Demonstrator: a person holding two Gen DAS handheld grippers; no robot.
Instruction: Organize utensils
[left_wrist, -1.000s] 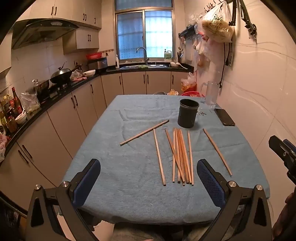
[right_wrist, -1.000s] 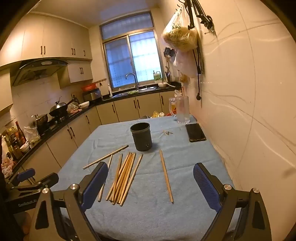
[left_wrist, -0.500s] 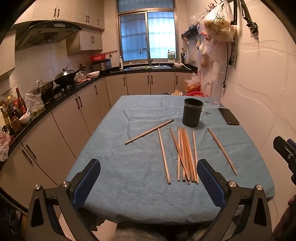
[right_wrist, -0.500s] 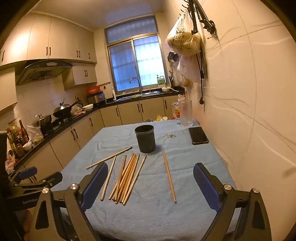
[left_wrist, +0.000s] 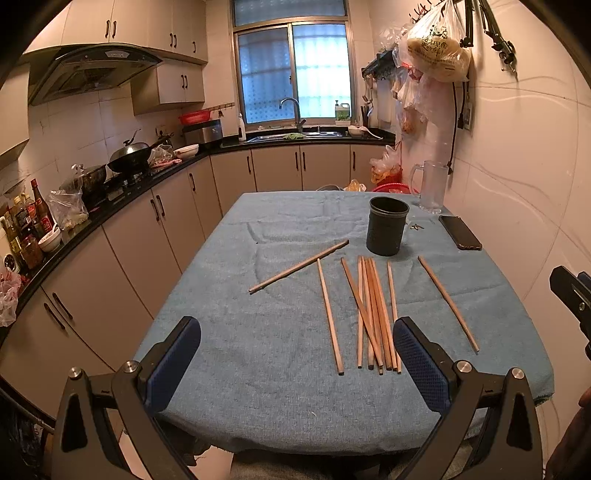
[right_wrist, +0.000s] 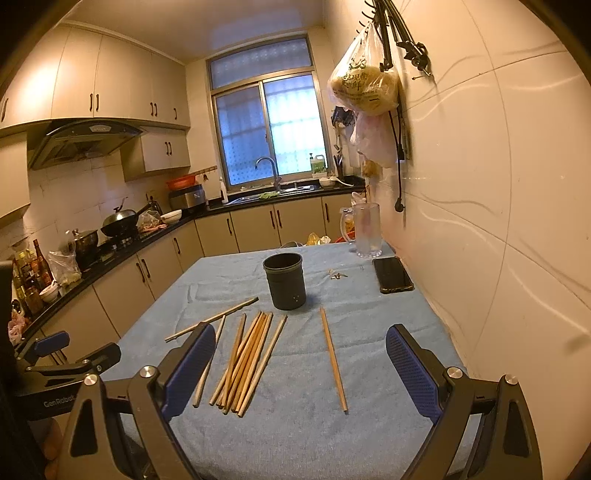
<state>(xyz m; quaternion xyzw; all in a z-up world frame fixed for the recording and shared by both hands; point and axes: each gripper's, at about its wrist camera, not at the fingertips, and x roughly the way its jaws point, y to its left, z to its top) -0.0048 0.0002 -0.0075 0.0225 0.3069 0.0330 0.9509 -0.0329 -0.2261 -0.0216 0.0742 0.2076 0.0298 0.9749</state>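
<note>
Holes (right_wrist: 294, 297) low on holder (right_wrist: 284, 281), right wrist view only.

Wooden chopsticks (left_wrist: 373, 314) lie scattered flat beside an upright, empty black holder (left_wrist: 387, 226).
</note>
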